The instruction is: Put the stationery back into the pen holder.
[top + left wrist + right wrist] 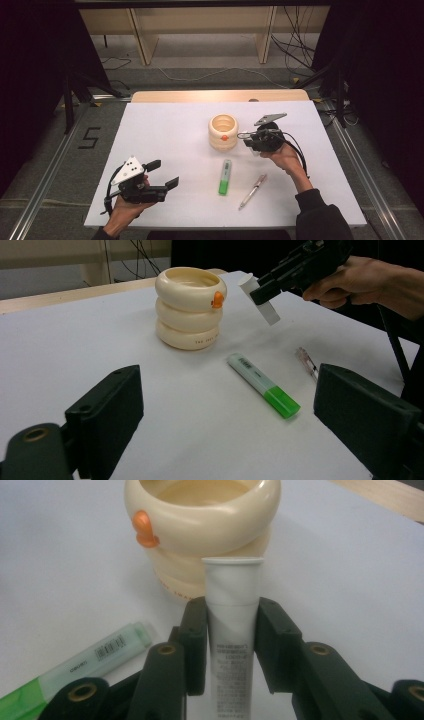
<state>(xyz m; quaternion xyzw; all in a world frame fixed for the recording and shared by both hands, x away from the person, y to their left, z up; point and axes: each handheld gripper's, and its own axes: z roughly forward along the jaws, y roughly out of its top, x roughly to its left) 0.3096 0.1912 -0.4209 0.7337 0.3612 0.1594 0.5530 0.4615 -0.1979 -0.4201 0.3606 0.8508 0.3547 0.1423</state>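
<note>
A cream ringed holder (223,131) with a small orange knob stands upright at the table's middle. My right gripper (248,140) hovers just to its right, shut on a white tube (234,600) that sticks out toward the holder (200,510). In the left gripper view the tube (261,301) hangs tilted beside the holder's (190,307) rim, apart from it. A green highlighter (225,176) and a pen (253,191) lie flat on the table in front of the holder. My left gripper (164,174) is at the near left, open, with nothing between its fingers (107,412).
The white table (165,130) has bare room at the left and far side. A wooden strip (220,96) runs along its far edge. Cables and shelf legs lie on the floor beyond.
</note>
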